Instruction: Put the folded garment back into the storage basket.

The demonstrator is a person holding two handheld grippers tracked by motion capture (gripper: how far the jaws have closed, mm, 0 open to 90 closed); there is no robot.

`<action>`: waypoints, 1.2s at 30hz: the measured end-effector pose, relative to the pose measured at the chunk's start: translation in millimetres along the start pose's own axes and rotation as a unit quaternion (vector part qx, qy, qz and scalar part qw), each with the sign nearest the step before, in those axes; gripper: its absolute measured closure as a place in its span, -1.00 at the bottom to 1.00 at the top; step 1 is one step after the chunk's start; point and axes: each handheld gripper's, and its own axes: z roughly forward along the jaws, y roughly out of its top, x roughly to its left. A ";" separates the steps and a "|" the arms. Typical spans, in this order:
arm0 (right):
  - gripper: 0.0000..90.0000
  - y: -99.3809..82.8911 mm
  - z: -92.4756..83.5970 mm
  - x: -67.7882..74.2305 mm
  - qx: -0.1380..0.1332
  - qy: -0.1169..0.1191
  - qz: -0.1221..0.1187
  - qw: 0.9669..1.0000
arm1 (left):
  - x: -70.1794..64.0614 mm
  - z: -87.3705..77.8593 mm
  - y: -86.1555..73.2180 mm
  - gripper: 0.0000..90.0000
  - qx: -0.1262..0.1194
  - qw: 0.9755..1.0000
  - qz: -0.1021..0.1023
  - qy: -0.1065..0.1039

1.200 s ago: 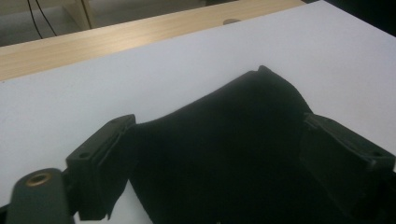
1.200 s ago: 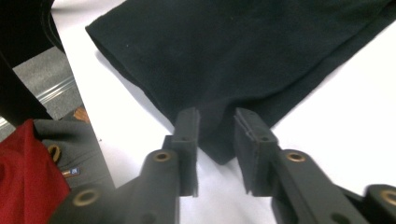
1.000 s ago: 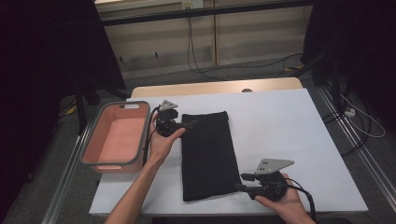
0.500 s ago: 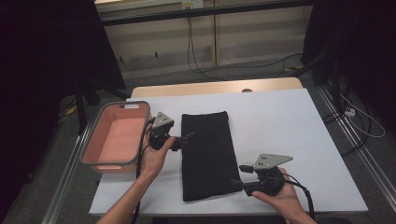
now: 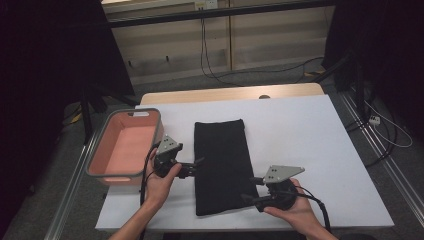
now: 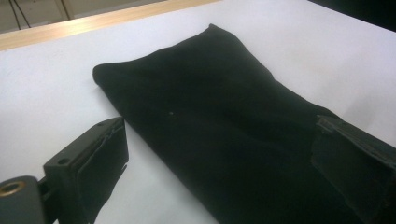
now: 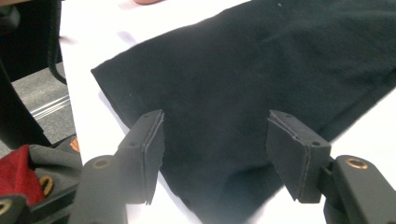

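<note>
A: Where's the black cloth [image 5: 224, 167]?
B: Flat mid-table, right of the pink bin [image 5: 125, 147].
A: And the grippers?
B: The left gripper [image 5: 198, 165] gapes at its left edge; the right gripper [image 5: 252, 189], jaws just widened, straddles its near-right edge, pressing nothing.

Cloth [image 5: 223, 165]: black, matt, soft felt-like nap, faint lint specks. Table [image 5: 310, 135]: smooth matt white top, light wood strip on the far edge. Bin [image 5: 125, 150]: pink smooth plastic, grey rim. Gripper pads [image 7: 289, 149]: matt black, rubbery, rough-cut edges; brass-coloured inserts in matt black bodies.
</note>
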 end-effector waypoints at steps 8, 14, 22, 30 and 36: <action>-0.10 7.9 11.5 6.3 0.009 0.014 -0.024 1.000 | 0.0 -5.9 -12.3 -0.89 0.011 1.000 0.005 0.005; 0.10 16.0 24.6 14.3 0.022 0.032 -0.058 0.998 | -7.7 -7.7 -16.6 -0.89 0.013 1.000 0.017 0.001; 0.26 27.8 44.5 31.6 0.055 0.066 -0.116 0.989 | -13.1 -9.8 -19.8 -0.89 0.018 0.999 0.028 -0.005; 0.22 14.2 58.5 41.3 0.095 0.067 -0.149 0.982 | -12.7 -4.1 -22.7 -0.89 0.034 0.999 0.038 -0.005; 0.06 10.8 63.9 46.0 0.110 0.064 -0.161 0.979 | -12.8 -1.8 -23.3 -0.89 0.034 0.999 0.036 -0.007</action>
